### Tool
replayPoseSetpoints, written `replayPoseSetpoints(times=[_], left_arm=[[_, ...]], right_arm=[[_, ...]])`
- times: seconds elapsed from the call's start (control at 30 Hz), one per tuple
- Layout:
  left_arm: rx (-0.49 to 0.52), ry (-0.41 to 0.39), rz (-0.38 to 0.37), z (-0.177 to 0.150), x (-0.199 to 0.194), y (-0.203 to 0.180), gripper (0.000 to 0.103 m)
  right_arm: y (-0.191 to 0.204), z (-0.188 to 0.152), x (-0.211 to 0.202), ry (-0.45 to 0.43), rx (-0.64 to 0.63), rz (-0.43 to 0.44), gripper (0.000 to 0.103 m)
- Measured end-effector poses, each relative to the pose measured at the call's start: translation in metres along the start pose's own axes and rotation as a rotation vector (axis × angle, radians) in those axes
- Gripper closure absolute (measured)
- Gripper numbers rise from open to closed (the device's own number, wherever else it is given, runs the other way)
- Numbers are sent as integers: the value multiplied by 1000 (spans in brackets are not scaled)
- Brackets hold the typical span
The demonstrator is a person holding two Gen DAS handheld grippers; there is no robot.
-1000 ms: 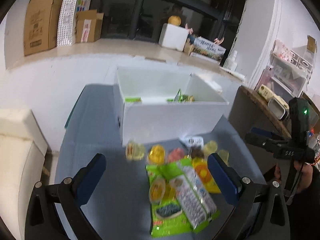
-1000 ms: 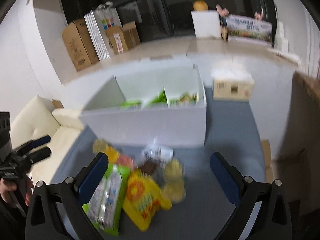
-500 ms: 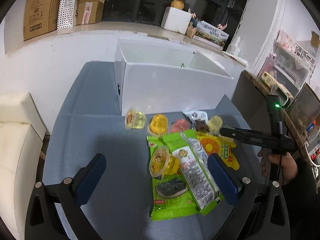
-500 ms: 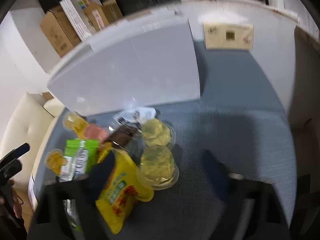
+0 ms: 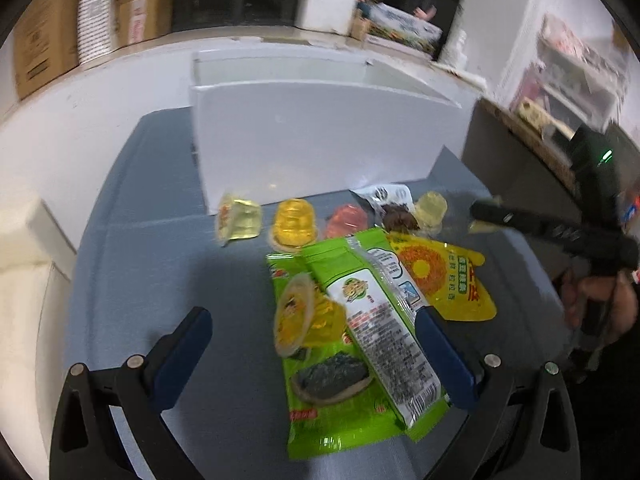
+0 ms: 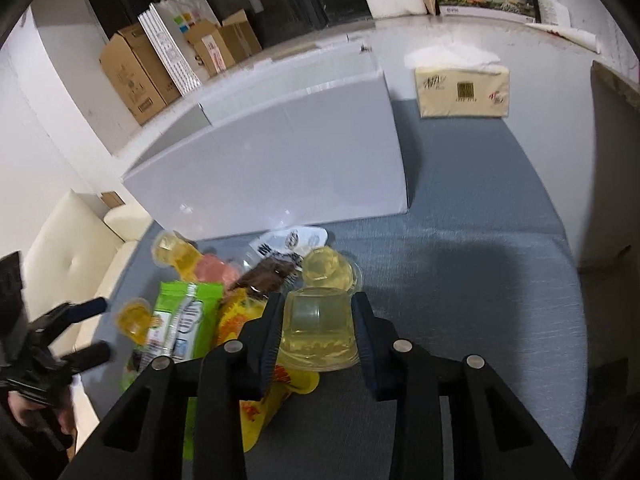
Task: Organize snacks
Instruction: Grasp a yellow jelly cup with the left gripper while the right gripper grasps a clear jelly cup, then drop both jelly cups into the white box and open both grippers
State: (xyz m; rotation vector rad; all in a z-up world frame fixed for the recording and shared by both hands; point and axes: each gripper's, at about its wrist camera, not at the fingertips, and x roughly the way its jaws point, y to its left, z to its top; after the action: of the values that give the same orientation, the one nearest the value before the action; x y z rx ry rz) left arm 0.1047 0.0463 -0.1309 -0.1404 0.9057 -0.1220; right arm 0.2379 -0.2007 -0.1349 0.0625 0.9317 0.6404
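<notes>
My right hand-held gripper (image 6: 319, 326) is pinching a pale yellow, clear plastic jelly cup (image 6: 318, 330), its two dark pads pressed against the cup's sides. The cup stands upside down on the grey-blue cloth-covered bench (image 6: 480, 280), its rim touching the yellow foil snack pouch with an orange sunburst print (image 6: 240, 320). Just beyond it sits a second pale yellow jelly cup (image 6: 330, 270), beside a clear wrapper holding a dark brown snack (image 6: 272, 270).

My left hand-held gripper (image 5: 312, 356) is spread wide, with nothing between its blue-padded fingers (image 5: 182, 358). It hovers over two bright green seaweed snack packets (image 5: 360, 332) that lie overlapping on the bench, with an orange-yellow jelly cup tipped on its side (image 5: 308, 320) resting on them.

Farther back, a row of small cups lies along the foot of the tall white open-topped box (image 5: 312, 144): a pale yellow cup on its side (image 5: 238, 222), an orange jelly cup (image 5: 294, 226) and a pink jelly cup (image 5: 346, 220). From here I cannot see into the box. A tan tissue pack (image 6: 462, 90) sits on the bench to the right of the box.
</notes>
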Motion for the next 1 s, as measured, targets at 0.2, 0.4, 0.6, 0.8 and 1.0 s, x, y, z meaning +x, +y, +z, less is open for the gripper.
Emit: replayPoseSetpoints(times=[0.2,0.4,0.6,0.8,1.0], left_arm=[[-11,38,-29,0,23,5,1],[-46,20,-93,-3,21,21,51],[-36,9,-106,-3,12,25,63],[-45,-62,-119,5,-13,25,65],[-15,-159,-137,37,-45,19,65]], right_arm=[[5,-3,-25,-42,4,11,66],[1,-6,-28,-38,27,14,66],[8,-7,-26,-29,16,28,66],[21,-1,-32,-48,-13,45,66],[39,22,-39,-84,-71,63,66]])
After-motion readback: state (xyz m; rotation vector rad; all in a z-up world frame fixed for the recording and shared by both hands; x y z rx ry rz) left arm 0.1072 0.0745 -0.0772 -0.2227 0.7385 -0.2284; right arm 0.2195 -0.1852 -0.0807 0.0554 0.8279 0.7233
